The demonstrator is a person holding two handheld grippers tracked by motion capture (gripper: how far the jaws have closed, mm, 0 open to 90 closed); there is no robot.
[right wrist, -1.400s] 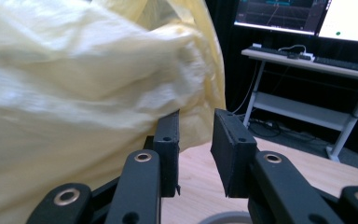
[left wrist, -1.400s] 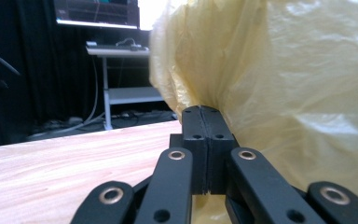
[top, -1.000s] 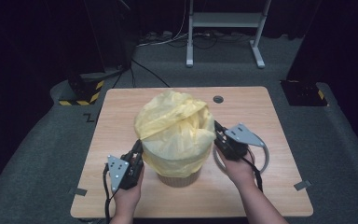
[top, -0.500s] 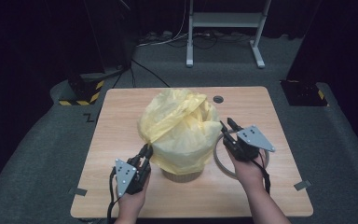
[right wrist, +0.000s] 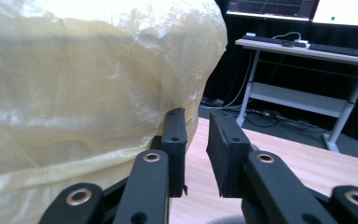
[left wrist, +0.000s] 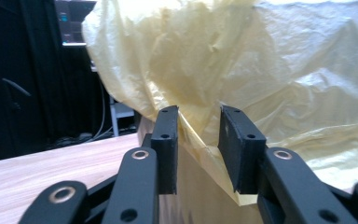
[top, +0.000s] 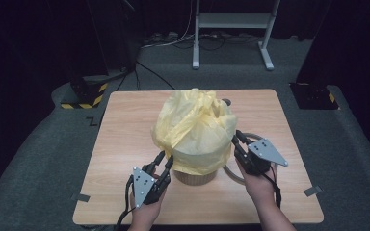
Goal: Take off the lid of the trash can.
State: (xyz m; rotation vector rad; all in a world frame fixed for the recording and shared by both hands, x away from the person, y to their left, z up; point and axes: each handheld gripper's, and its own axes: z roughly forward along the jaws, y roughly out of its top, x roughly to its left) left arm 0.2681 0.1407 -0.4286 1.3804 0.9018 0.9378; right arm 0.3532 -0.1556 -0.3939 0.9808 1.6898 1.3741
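Both hand-held grippers sit low at the near side of the yellow crinkled plastic bag (top: 196,130), one on each flank. Left hand-held gripper (top: 164,160) points up and away toward the bag's lower hem; in the left gripper view (left wrist: 199,140) its two black jaws stand apart, and they have just been opening. A loose fold of the thin yellow film hangs in the gap between them, lying against the inner face of one jaw, but the pads do not press on it. Just behind those jaws rises the pale wooden wall of the round container (left wrist: 200,186) that the bag drapes over.

Right hand-held gripper (top: 238,141) reaches the bag's opposite flank. In the right gripper view (right wrist: 196,140) its jaws are also parted by a narrow gap and have just been closing; nothing sits between them, and the bag (right wrist: 88,93) bulges just beside the outer side of one jaw, seemingly brushing it.

Beyond both hand-held grippers the bag billows high over the container (top: 195,177), whose base stands between them on the light wooden surface (top: 125,125). A pale ring-shaped object (top: 232,172) lies on the surface just beneath the right hand-held gripper.
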